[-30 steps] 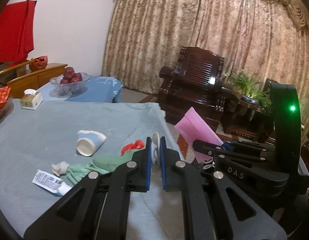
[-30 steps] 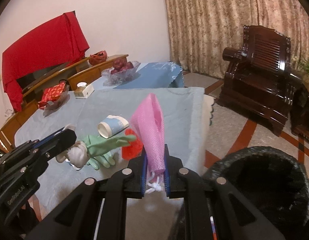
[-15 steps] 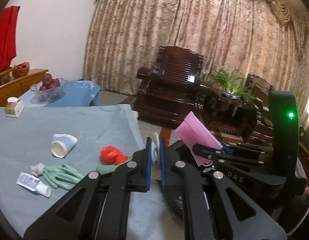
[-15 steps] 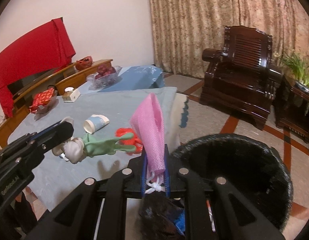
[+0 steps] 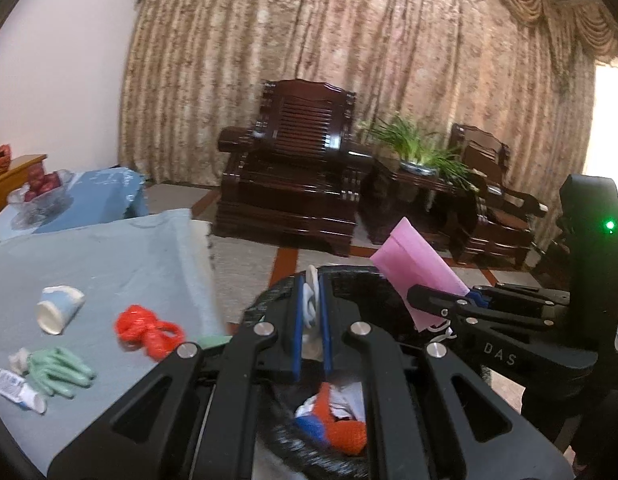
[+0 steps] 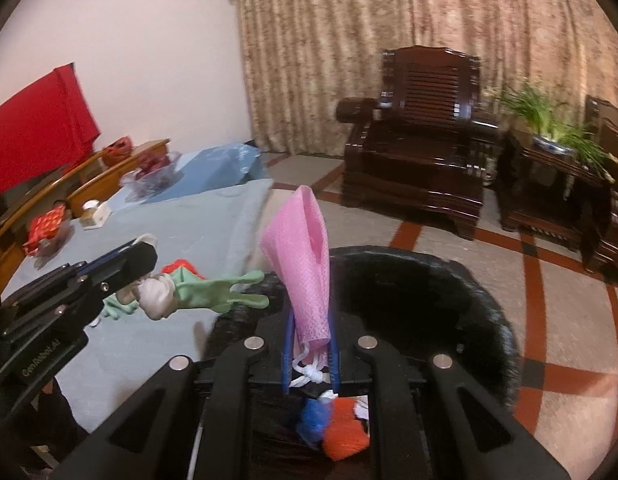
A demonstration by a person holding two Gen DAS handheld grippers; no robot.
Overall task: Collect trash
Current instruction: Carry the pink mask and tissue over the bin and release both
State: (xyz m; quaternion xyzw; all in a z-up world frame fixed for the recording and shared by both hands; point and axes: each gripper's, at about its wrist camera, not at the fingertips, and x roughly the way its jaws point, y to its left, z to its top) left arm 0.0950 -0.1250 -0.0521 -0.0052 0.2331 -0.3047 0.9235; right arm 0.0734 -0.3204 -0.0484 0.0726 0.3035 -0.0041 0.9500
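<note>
My left gripper [image 5: 311,312] is shut on a green glove with a white cuff [image 6: 213,290]; only the white cuff [image 5: 311,300] shows between its fingers. My right gripper [image 6: 311,344] is shut on a pink mesh bag [image 6: 305,264], also seen in the left wrist view [image 5: 417,272]. Both hang over the black trash bin [image 6: 429,288], which holds blue, orange and white scraps [image 6: 337,428]. On the grey-blue table [image 5: 109,248] lie a paper cup [image 5: 59,308], a red plastic bag [image 5: 147,330], another green glove [image 5: 55,370] and a small tube [image 5: 19,390].
A dark wooden armchair [image 5: 293,172] and a side table with a potted plant [image 5: 421,156] stand beyond the bin. A glass bowl of red fruit [image 5: 39,190] sits on a blue-covered table at the left. A tissue box [image 6: 95,212] lies at the table's far side.
Both grippers have swung right, away from the table, carrying the glove and the pink bag until they hang over the bin's mouth. Both stay shut.
</note>
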